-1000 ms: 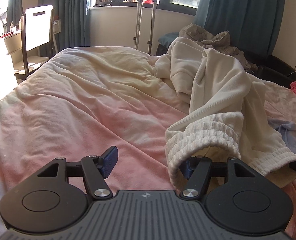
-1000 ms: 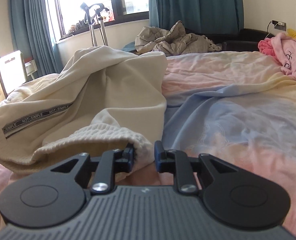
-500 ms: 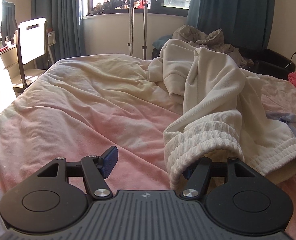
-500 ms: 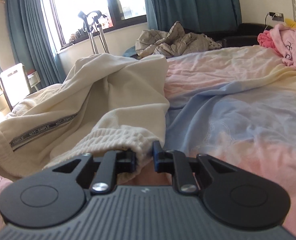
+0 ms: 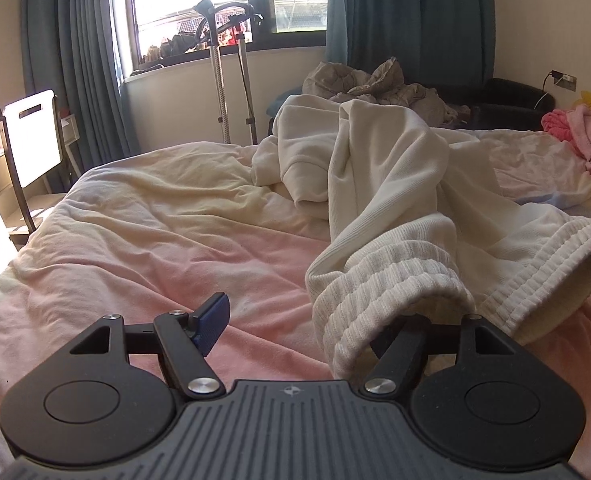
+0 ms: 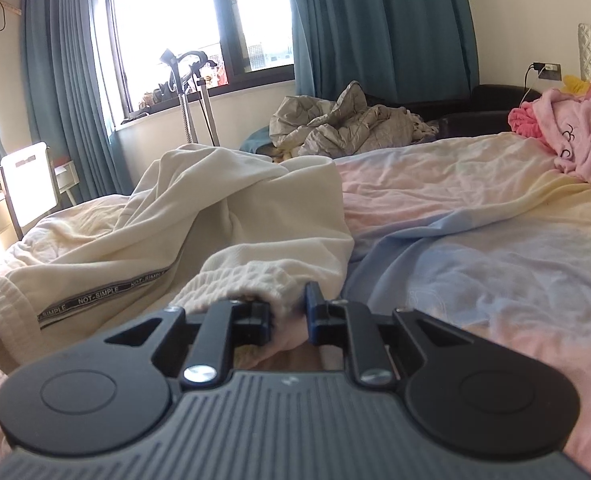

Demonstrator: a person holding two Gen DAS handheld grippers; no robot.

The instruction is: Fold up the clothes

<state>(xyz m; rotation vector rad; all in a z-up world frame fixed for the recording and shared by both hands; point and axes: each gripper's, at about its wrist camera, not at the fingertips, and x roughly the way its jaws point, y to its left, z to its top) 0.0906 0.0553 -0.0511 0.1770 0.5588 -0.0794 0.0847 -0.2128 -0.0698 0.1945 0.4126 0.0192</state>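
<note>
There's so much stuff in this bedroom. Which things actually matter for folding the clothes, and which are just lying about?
Part of the job:
- cream ribbed-cuff sweatpants, draped over the bed
- left gripper, jaws opening, one finger inside a cuff
- right gripper, shut on the ribbed waistband

Just lying about:
- pink fleece garment
- crumpled grey quilt
- white chair
- teal curtains

Cream pants (image 5: 387, 184) have ribbed white cuffs (image 5: 379, 292) and a black side stripe (image 6: 107, 294) lettered white, NOT-SIMPLE. The duvet (image 5: 167, 232) fades from cream through pink to pale blue at right. Curtains (image 6: 379, 28) are teal. A far-right robe (image 6: 583, 132) is pink. Finger pads (image 5: 214, 323) are blue.
</note>
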